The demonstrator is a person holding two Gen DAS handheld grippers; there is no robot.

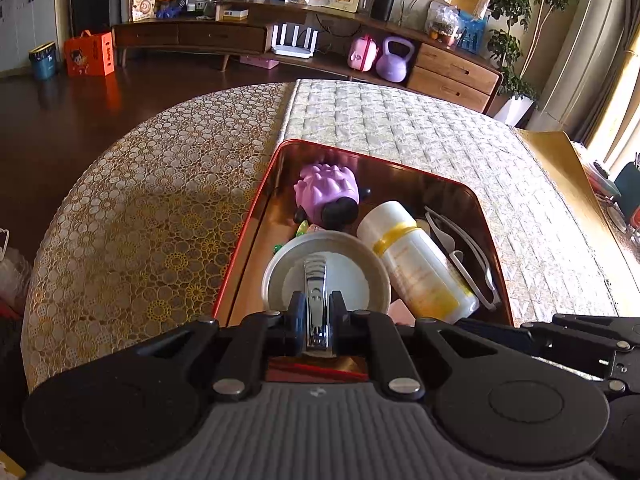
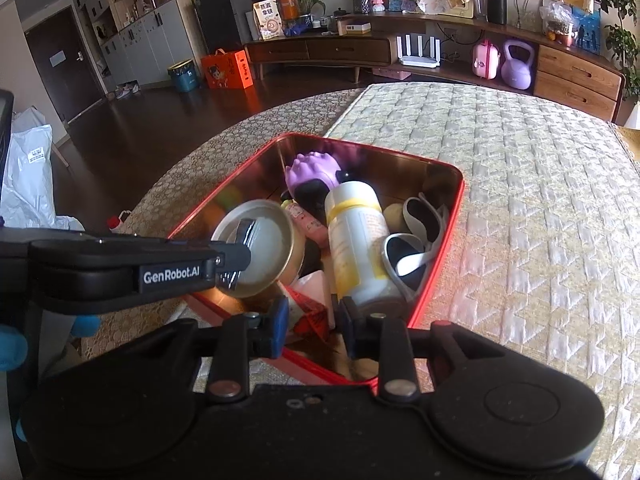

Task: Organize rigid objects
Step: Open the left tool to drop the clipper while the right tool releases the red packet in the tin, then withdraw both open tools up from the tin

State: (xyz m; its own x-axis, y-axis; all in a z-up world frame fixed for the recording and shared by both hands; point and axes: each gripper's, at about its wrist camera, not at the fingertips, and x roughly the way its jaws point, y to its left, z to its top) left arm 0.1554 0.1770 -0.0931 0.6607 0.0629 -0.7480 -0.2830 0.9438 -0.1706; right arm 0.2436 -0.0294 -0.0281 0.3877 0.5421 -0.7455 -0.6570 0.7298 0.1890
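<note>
Left wrist: left gripper point(image 1: 317, 312) clamped on nail clipper point(image 1: 316, 304) over red tin point(image 1: 256, 204) near edge | right gripper point(image 2: 310, 318) unclenched, empty, above tin's near rim | quilted table point(image 2: 540, 200) bare to the right

A red tin point(image 1: 248, 216), open and gold inside, sits on the tabletop; inside it a purple spiky toy point(image 1: 326, 192) lies at the far end; a white bottle point(image 1: 416, 264) with a yellow band lies on its side along the middle; white-framed glasses point(image 1: 464, 256) rest against the right wall; a round lid point(image 1: 276, 264) sits tilted near the left wall; a steel nail clipper point(image 1: 317, 312) is pinched above the lid, lengthwise along the claw; a pink tube point(image 2: 306, 222) lies between lid and bottle.
</note>
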